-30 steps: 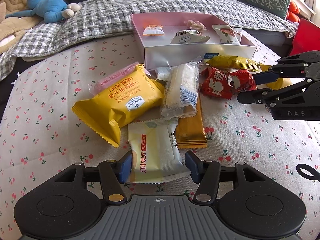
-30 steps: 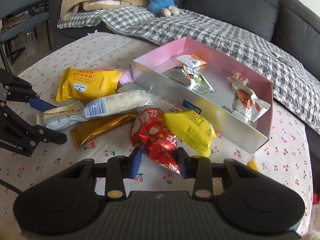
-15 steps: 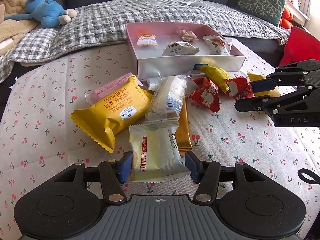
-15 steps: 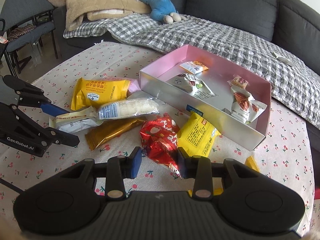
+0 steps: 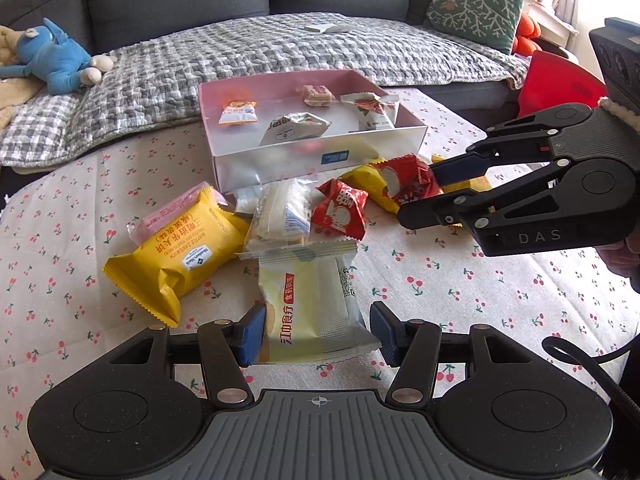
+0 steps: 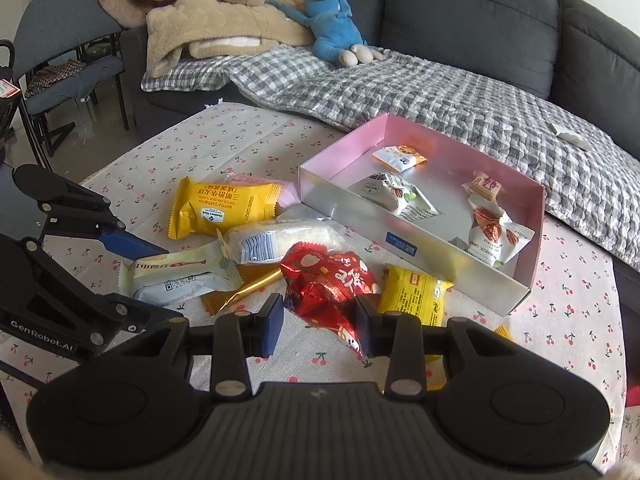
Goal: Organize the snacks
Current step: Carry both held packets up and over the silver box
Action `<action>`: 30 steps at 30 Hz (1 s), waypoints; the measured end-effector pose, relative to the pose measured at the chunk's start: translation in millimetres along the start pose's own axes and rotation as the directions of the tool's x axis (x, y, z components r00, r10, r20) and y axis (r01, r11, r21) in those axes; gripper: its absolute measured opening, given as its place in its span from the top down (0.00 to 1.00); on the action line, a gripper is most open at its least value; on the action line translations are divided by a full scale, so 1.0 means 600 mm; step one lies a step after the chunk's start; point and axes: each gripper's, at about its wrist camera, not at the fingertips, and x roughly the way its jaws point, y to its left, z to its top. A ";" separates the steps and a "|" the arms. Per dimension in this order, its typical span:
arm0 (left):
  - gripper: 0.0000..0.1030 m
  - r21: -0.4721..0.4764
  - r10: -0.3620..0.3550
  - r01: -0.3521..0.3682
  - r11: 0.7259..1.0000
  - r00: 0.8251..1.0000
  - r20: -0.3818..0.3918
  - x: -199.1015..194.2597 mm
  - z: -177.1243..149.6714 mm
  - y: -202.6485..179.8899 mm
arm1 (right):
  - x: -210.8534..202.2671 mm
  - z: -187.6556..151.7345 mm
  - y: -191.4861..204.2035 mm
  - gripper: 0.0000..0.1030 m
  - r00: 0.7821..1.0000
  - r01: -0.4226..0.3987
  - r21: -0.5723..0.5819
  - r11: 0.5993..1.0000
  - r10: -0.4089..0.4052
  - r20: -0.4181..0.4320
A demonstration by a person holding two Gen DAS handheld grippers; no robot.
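My left gripper (image 5: 314, 334) is shut on a cream snack packet (image 5: 308, 300) and holds it above the cherry-print tablecloth. It also shows in the right wrist view (image 6: 180, 276). My right gripper (image 6: 318, 326) is shut on a red snack bag (image 6: 328, 280) and holds it raised; the bag also shows in the left wrist view (image 5: 404, 180). The pink open box (image 6: 532, 240) holds several small packets. A big yellow packet (image 5: 176, 248), a clear-wrapped white bar (image 5: 280, 216), a gold bar (image 6: 240, 292), a second red bag (image 5: 340, 208) and a small yellow packet (image 6: 412, 294) lie in front of the box.
A grey sofa with a checked blanket (image 5: 240, 52) runs behind the table. A blue plush toy (image 6: 332, 28) and a beige blanket (image 6: 208, 12) lie on it. A chair (image 6: 60, 48) stands at the left. A red object (image 5: 560, 84) sits at the right.
Both grippers have lifted and pulled back with their packets held. The cream packet and the red bag have risen off the pile. The box looks farther away.
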 end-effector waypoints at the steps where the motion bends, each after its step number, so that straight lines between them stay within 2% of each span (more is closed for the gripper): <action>1: 0.47 0.007 -0.004 0.004 1.000 1.000 0.004 -0.001 0.002 -0.005 | -0.002 0.002 0.000 0.66 1.000 -0.002 0.004 1.000 0.002 0.006; 9: 0.47 0.041 -0.016 0.014 0.999 0.999 0.046 -0.017 0.017 -0.027 | -0.019 0.015 -0.009 0.66 0.999 0.022 -0.003 1.000 -0.021 0.043; 20: 0.47 0.052 0.006 -0.012 0.999 0.994 0.114 -0.028 0.051 -0.043 | -0.026 0.032 -0.040 0.66 0.996 0.043 0.031 0.999 -0.045 0.081; 30: 0.47 0.062 0.089 -0.099 0.993 0.986 0.144 0.028 0.112 -0.045 | -0.027 0.041 -0.097 0.66 0.990 0.080 0.122 0.989 -0.093 0.105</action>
